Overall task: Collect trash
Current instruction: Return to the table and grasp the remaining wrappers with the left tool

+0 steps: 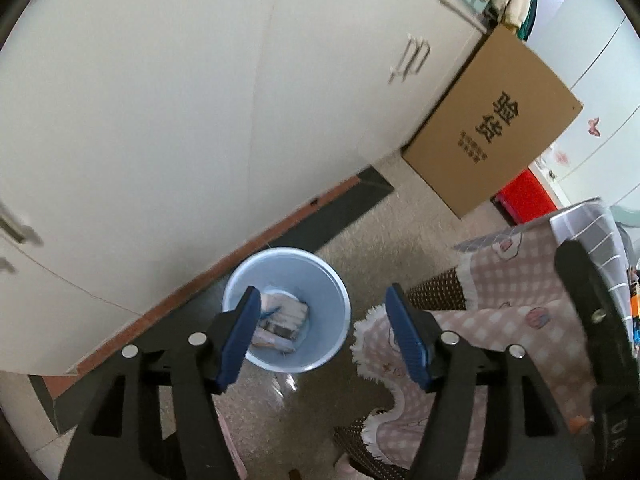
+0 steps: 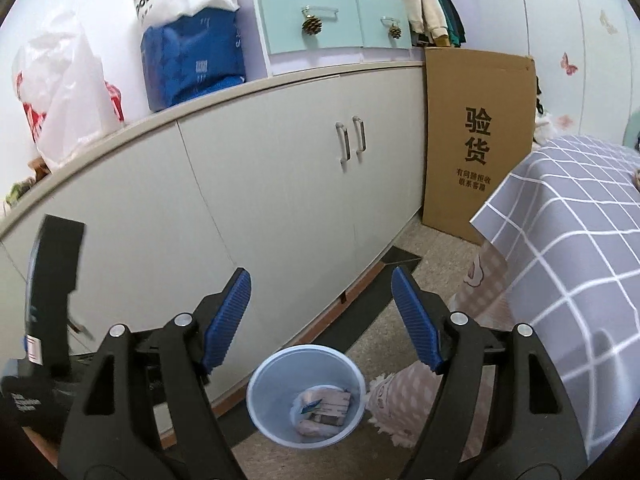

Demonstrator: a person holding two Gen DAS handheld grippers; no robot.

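A light blue trash bin (image 1: 320, 280) stands on the floor by the cabinet base; it also shows in the right wrist view (image 2: 272, 376). Several pieces of trash (image 1: 282, 320), pale packets and wrappers, lie in its bottom, also seen in the right wrist view (image 2: 324, 406). My left gripper (image 1: 322, 300) is open and empty, above the bin and slightly to its right. My right gripper (image 2: 322, 282) is open and empty, higher above the bin. The left gripper's body (image 2: 52, 280) shows at the left edge of the right wrist view, and the right gripper's body (image 1: 588, 312) at the right of the left wrist view.
White cabinets (image 2: 280, 184) run along the left, bags (image 2: 64, 92) on top. A cardboard box (image 2: 476, 140) leans at the cabinet's end. A table with a grey checked cloth (image 2: 568, 248) and a pink checked cloth (image 1: 500, 320) stands right of the bin.
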